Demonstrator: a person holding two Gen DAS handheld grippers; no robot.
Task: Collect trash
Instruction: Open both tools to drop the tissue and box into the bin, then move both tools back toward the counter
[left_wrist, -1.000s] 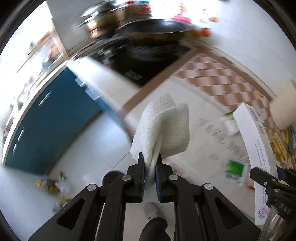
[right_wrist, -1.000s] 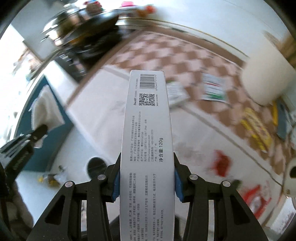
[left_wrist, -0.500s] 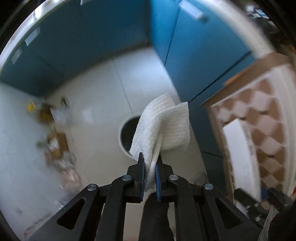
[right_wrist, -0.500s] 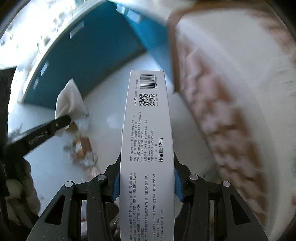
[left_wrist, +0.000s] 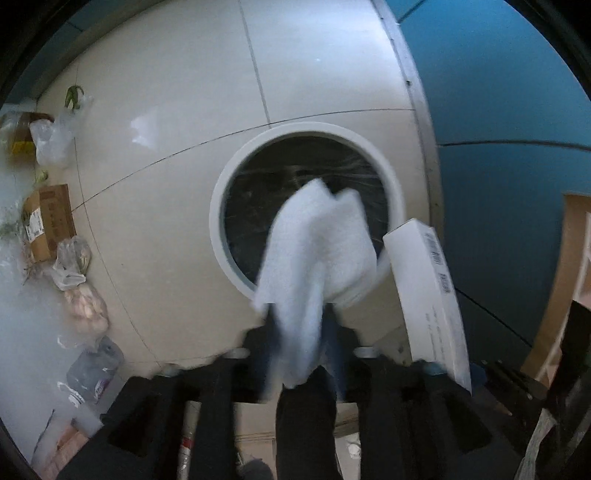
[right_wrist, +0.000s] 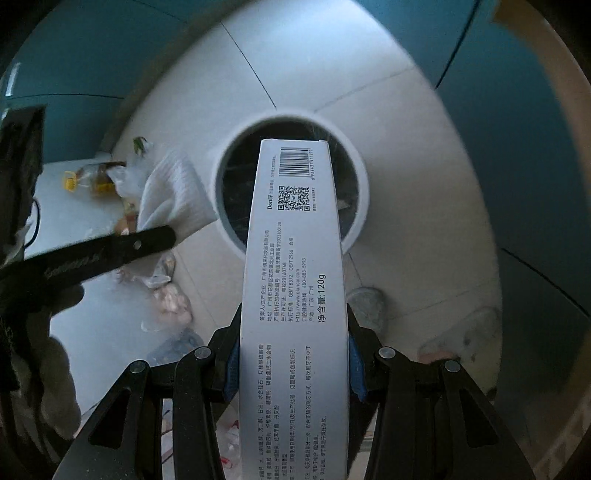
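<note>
Both wrist cams look steeply down along their fingers, fairly near the floor (left_wrist: 177, 110). Both catch the same round bin (left_wrist: 221, 206) (right_wrist: 364, 192) and tiles.

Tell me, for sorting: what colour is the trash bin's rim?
White; the trash bin's rim shows best in the left wrist view.

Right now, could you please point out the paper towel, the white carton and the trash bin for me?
paper towel (left_wrist: 317, 254): left wrist view, middle of its folded sheet.
white carton (right_wrist: 295, 266): right wrist view, printed face.
trash bin (left_wrist: 221, 199): left wrist view, left part of its white rim.
</note>
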